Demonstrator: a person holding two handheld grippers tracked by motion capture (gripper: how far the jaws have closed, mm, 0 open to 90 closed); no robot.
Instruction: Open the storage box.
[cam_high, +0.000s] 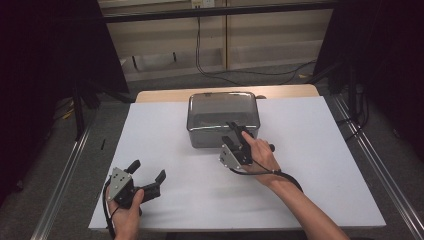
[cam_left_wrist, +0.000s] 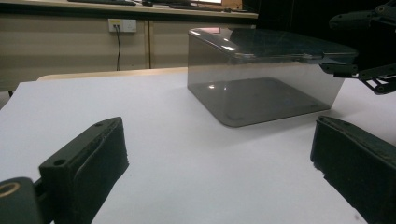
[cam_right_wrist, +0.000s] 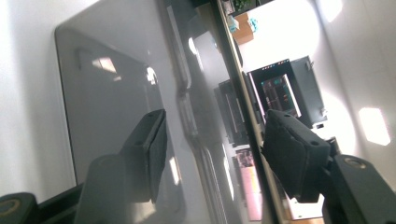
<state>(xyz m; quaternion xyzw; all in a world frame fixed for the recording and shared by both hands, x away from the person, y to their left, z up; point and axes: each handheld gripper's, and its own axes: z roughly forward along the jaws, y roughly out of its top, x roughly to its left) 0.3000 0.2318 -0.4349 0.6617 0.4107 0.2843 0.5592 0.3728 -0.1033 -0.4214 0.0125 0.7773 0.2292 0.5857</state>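
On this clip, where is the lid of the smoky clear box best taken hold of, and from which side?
Probably at the lid's near front edge, from the person's side. It lies flat on the box and its rim juts slightly past the wall, giving a thin lip to pinch. The right tool already straddles that lip, one jaw above and one below, not visibly pressing.

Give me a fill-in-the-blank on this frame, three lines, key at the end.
1. The smoky clear box stands on a ____ table.
2. The right gripper straddles the edge of the box's ____.
3. The left gripper rests with its jaws ____, nothing between them.

Missing words: white; lid; open
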